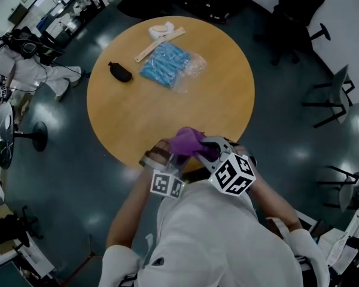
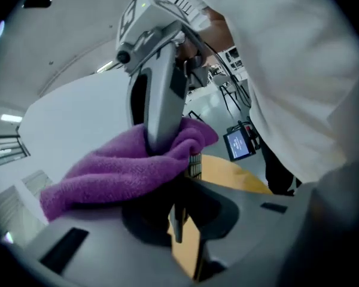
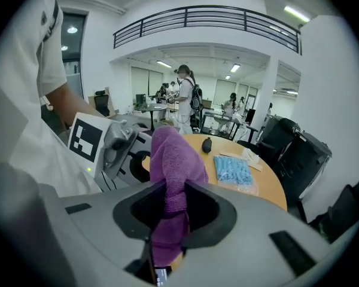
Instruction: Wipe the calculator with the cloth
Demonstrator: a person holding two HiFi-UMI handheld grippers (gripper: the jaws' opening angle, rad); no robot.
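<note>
This is a large open-plan office or lab hall. Beyond the right claw (image 3: 172, 203) a round wooden counter (image 3: 269, 193) stands on a glossy dark floor (image 1: 275, 142), with black swivel chairs (image 3: 290, 148) off to the claw's right. Farther ahead of the claw, people (image 3: 184, 97) stand among desks (image 3: 148, 108) under long ceiling strip lights (image 3: 295, 14), and a railed balcony (image 3: 209, 18) runs high above it all.
</note>
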